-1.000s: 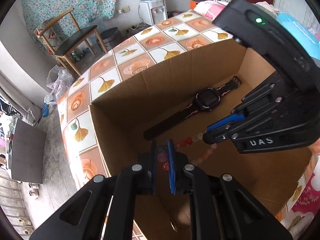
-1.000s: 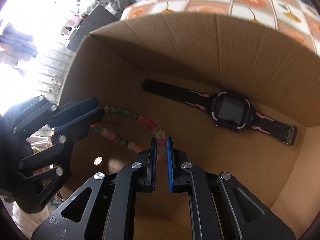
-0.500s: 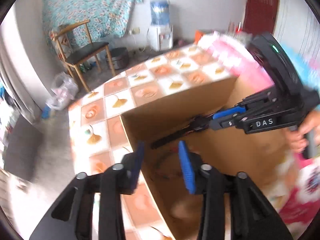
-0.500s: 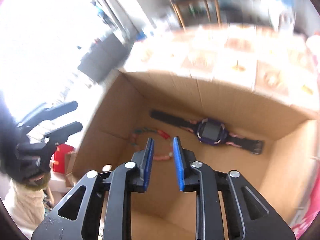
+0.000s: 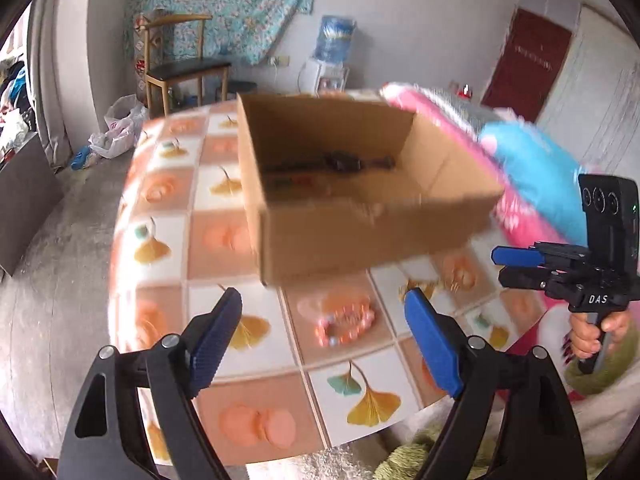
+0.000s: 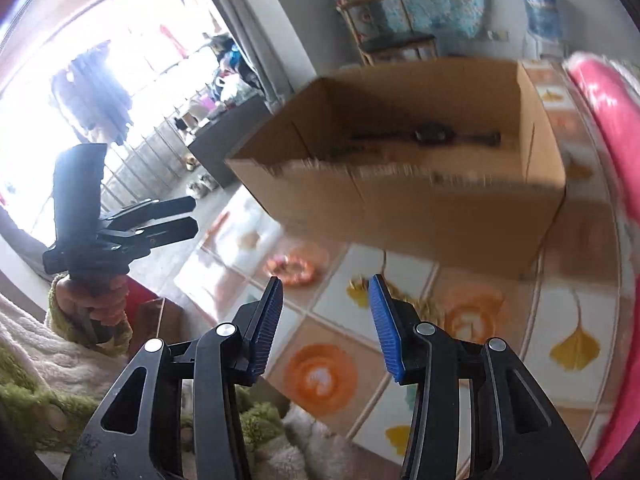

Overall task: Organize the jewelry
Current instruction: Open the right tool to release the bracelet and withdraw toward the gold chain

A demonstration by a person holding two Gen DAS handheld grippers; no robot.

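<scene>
Both grippers, left (image 5: 323, 322) and right (image 6: 325, 318), now spread empty outside the brown cardboard box (image 5: 360, 232); beads dropped inside, pink bead bracelet (image 5: 346, 322) on the table awaits.

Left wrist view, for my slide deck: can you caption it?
Open left gripper above a pink bead bracelet on the table, cardboard box behind.

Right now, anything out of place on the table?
Yes: one pink bead bracelet lies loose on the table, in front of the cardboard box, while the watch is inside. Both tongs, left and right, are open and empty.
</scene>
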